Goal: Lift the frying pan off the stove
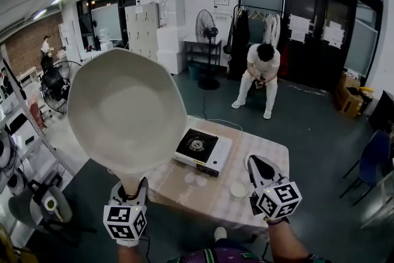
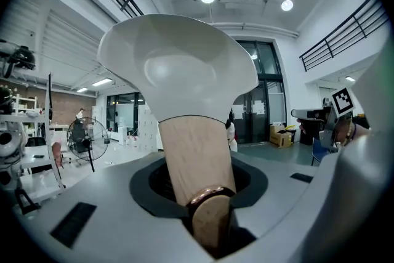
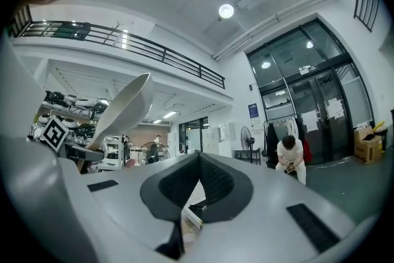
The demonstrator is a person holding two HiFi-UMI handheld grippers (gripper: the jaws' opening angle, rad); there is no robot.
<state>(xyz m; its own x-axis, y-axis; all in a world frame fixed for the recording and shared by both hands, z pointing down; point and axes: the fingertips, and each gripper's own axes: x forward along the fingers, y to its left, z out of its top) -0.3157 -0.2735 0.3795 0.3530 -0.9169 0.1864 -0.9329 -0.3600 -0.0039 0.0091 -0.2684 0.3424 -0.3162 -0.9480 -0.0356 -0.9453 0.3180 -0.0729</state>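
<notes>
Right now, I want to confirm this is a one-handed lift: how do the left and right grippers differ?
The left gripper is clamped on the frying pan by its wooden handle; the right gripper has its jaws together on nothing. The left gripper carries the pan in the air, clear of the stove; the right gripper hangs idle over the table. Both bear a marker cube.

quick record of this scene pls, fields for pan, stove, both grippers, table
pan: white frying pan, in the air, clear of the stove, tilted
handle: wooden handle, between the left jaws
left gripper: shut on the frying pan's handle
right gripper: jaws together, nothing between them
stove: portable stove, burner bare
table: table bears the stove
background: seated person
</notes>
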